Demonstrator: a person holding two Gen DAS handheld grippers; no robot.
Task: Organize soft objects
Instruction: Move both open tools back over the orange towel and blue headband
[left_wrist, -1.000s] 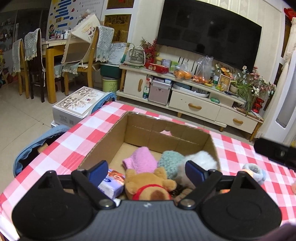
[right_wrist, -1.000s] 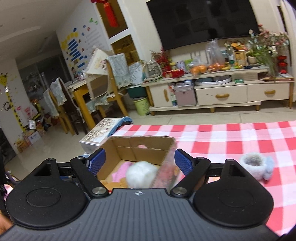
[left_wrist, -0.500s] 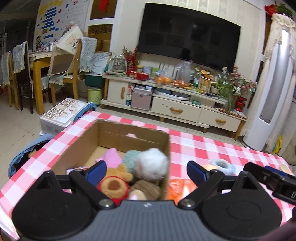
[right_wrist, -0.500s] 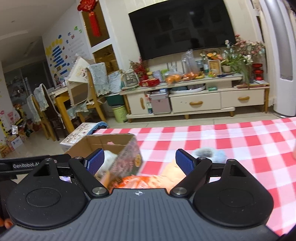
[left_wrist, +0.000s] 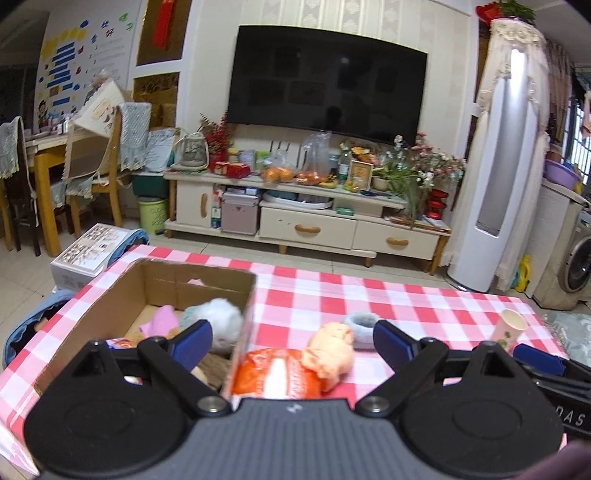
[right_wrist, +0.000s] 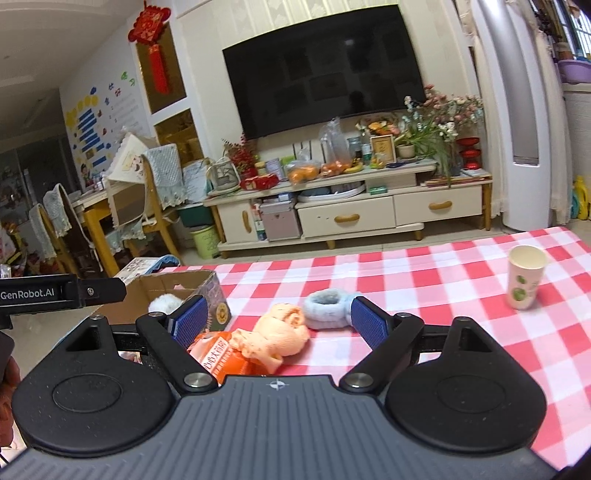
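A cardboard box (left_wrist: 110, 306) (right_wrist: 166, 286) stands on the red-checked table (left_wrist: 406, 314) and holds a white fluffy ball (left_wrist: 221, 323), a pink soft item (left_wrist: 162, 319) and other soft things. To its right lie an orange packet (left_wrist: 277, 376) (right_wrist: 218, 354), a peach soft toy (left_wrist: 332, 349) (right_wrist: 282, 334) and a grey-blue fluffy ring (left_wrist: 364, 328) (right_wrist: 327, 308). My left gripper (left_wrist: 291, 341) is open, straddling the box's right wall and the toy, holding nothing. My right gripper (right_wrist: 279, 319) is open over the peach toy, with nothing gripped.
A paper cup (right_wrist: 524, 275) (left_wrist: 509, 328) stands on the table at the right. Beyond the table are a TV cabinet (left_wrist: 303, 218), a tall white air conditioner (left_wrist: 502, 177), chairs (left_wrist: 107, 166) and a box on the floor (left_wrist: 92, 253).
Both views have swung to the right, off the box and over the loose items beside it. The peach toy, the ring and the cup have come into view. Both grippers stay open.
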